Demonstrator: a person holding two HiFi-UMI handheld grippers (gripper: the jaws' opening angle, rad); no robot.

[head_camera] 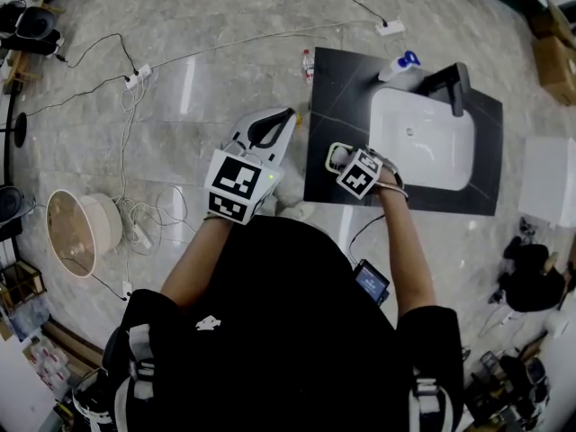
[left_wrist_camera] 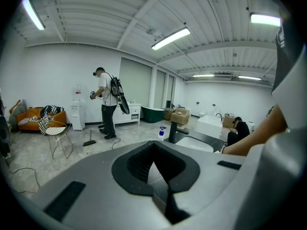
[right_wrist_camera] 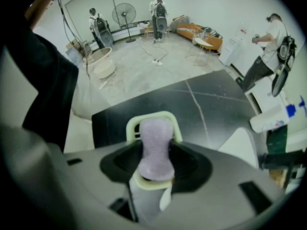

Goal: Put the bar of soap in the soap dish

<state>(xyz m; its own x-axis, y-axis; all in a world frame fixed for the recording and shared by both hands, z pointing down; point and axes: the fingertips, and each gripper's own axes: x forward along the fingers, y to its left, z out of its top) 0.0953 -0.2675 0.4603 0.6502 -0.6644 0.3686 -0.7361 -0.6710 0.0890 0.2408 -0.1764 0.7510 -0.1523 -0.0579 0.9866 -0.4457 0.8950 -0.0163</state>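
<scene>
The right hand-held gripper (right_wrist_camera: pixel 154 153) is clamped on the soap (right_wrist_camera: pixel 154 131), a lilac bar pinched at its waist by the dark pads on either side. The bar sits just over the dish (right_wrist_camera: pixel 152 116), whose pale green rim shows beyond its far end and again under its near end; whether soap and dish touch cannot be told. In the head view the same right hand-held gripper (head_camera: pixel 347 161) reaches over the left part of the dark worktop (head_camera: pixel 340 97), with the dish (head_camera: pixel 330 152) near that worktop's left edge and just beside the white sink (head_camera: pixel 423 142). A black tap (head_camera: pixel 455 84) stands at the sink's far side, and a spray bottle (head_camera: pixel 400 64) with a blue top stands near the worktop's far edge. The left hand-held gripper (head_camera: pixel 281 122) is held off the worktop, over the marble floor (head_camera: pixel 198 70), its tip close to the worktop's left edge. Its own view shows the left hand-held gripper (left_wrist_camera: pixel 160 176) with jaws together and nothing between them, aimed level into the room, where a person (left_wrist_camera: pixel 108 107) with a backpack stands near white cabinets and another person (left_wrist_camera: pixel 238 128) crouches beyond the sink. Cables (head_camera: pixel 126 79) trail across the floor.
</scene>
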